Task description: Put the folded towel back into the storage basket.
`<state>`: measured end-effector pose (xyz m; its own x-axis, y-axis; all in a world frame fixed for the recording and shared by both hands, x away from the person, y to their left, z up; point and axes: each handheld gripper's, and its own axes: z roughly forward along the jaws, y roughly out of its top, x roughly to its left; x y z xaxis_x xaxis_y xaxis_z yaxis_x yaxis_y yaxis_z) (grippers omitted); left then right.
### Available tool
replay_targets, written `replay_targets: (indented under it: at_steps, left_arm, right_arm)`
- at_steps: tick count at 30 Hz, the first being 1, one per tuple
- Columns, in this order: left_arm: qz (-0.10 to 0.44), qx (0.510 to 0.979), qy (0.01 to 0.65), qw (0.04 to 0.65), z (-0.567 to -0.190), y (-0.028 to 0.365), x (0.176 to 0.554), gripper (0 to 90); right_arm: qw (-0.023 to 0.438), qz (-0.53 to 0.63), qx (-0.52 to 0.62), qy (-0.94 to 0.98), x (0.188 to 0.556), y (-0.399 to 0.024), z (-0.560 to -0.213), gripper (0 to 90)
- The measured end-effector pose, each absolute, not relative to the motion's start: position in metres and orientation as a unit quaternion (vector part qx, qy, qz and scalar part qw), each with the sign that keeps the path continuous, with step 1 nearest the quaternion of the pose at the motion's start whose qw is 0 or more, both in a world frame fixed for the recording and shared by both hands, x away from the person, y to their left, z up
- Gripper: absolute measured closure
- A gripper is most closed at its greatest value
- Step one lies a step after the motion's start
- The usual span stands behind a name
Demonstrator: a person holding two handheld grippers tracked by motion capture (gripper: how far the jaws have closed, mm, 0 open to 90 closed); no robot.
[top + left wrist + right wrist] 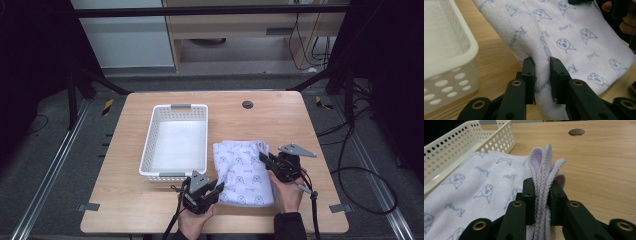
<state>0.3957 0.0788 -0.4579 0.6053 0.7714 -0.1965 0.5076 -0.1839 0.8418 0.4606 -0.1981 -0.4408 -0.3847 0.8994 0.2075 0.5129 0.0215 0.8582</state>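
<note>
Grippers both clamped on towel: left gripper on near-left edge, right gripper on right edge folds. Towel on table, right of basket. I judge step = lift; next: carry left, drop into basket, keep level.

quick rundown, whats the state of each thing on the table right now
towel: folded, pinched at two edges, partly lifted off the table
left gripper: shut on the towel's near edge
right gripper: shut on the towel's layered far edge
basket: upright, empty, beside the towel
table: bare wood around them
</note>
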Motion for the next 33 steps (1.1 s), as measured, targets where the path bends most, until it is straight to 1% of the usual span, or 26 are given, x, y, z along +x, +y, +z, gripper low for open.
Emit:
replay_targets:
  at_steps: [8, 16, 24, 33]
  left_arm:
    - [0.147, 0.762, 0.408, 0.481, -0.443, 0.075, 0.397, 75.3]
    - [0.165, 0.766, 0.39, 0.484, -0.42, 0.074, 0.402, 75.3]
    - [0.163, 0.765, 0.383, 0.492, -0.404, 0.08, 0.407, 75.4]
    - [0.173, 0.765, 0.371, 0.497, -0.383, 0.088, 0.409, 75.5]
  right_arm:
    - [0.22, 0.48, 0.515, 0.675, 0.455, -0.202, -0.426, 78.2]
    - [0.231, 0.49, 0.513, 0.666, 0.454, -0.204, -0.413, 78.3]
    - [0.246, 0.499, 0.506, 0.659, 0.453, -0.201, -0.396, 78.3]
    - [0.26, 0.505, 0.496, 0.657, 0.453, -0.193, -0.372, 78.4]
